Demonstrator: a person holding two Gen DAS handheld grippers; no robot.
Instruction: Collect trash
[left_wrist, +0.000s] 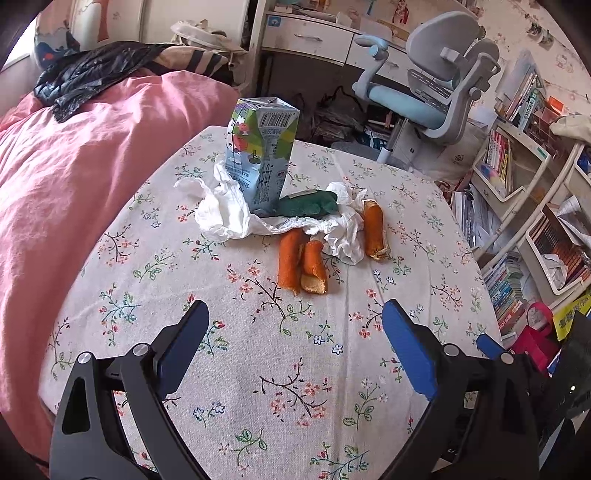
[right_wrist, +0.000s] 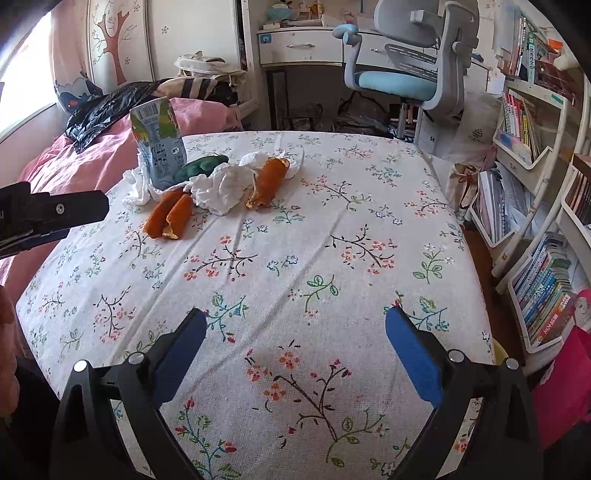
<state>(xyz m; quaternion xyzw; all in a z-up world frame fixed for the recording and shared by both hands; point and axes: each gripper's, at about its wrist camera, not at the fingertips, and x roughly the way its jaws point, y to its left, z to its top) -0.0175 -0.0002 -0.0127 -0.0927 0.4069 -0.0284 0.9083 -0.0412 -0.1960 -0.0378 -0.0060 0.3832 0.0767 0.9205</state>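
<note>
Plainly, both sets of fingers stand wide apart and hold nothing. In the left wrist view the left gripper hovers low over the flowered tablecloth, and the trash lies straight ahead of its fingers, just above frame centre — a pair of orange peel strips nearest, their long axis running roughly along the line of approach, then crumpled white tissue, a third peel, a green wrapper and an upright drink carton. In the right wrist view the right gripper sits well back — the same heap lies in the upper left of its frame, past the left tool's black body at the left edge. So the left gripper is judged the nearer one, and the paired peels its likeliest first pick.
</note>
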